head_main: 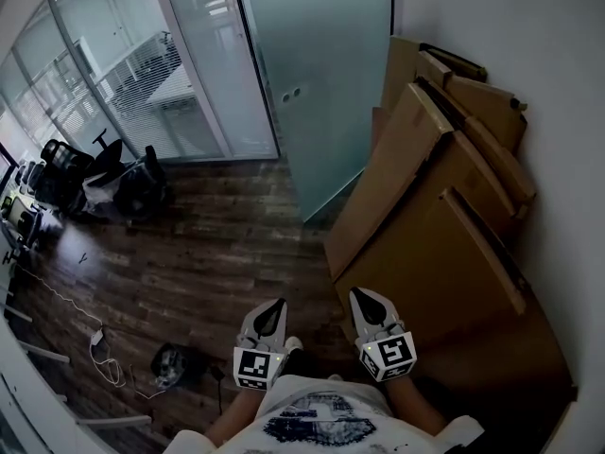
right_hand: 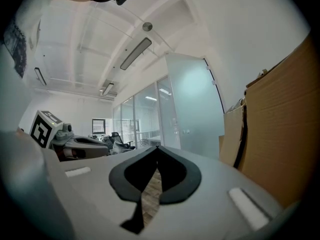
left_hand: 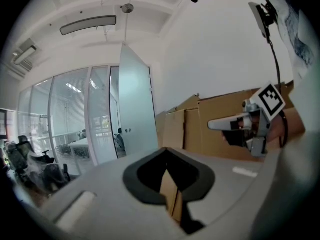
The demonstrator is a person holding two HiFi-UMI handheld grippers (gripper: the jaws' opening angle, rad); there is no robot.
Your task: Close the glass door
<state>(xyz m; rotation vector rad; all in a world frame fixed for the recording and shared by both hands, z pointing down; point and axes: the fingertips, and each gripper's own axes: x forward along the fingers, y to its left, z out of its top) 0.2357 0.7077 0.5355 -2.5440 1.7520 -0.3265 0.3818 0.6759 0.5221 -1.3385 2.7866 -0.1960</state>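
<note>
While both tools hang low in front of me, I scan from the left. A cluster of black office chairs [head_main: 80, 173] sits well to the left of the tall frosted glass door [head_main: 326, 83], on the dark wood-plank floor [head_main: 208, 253]. A thin white cable [head_main: 95, 343] trails over the planks nearer to me. A clear glass partition wall [head_main: 142, 74] with blinds behind it runs up to the door's left edge.

The door stands swung open, angled into the room and well apart from both grippers. On my side of the door, the left gripper [head_main: 276, 305] has its jaws pressed together with nothing between them. The right gripper [head_main: 360, 296], just beside it, is likewise closed tight and empty.

To the right of the door, flat brown cardboard sheets [head_main: 435, 225] lean against the white wall [head_main: 558, 74], the nearest sheet close to the door's lower corner.
</note>
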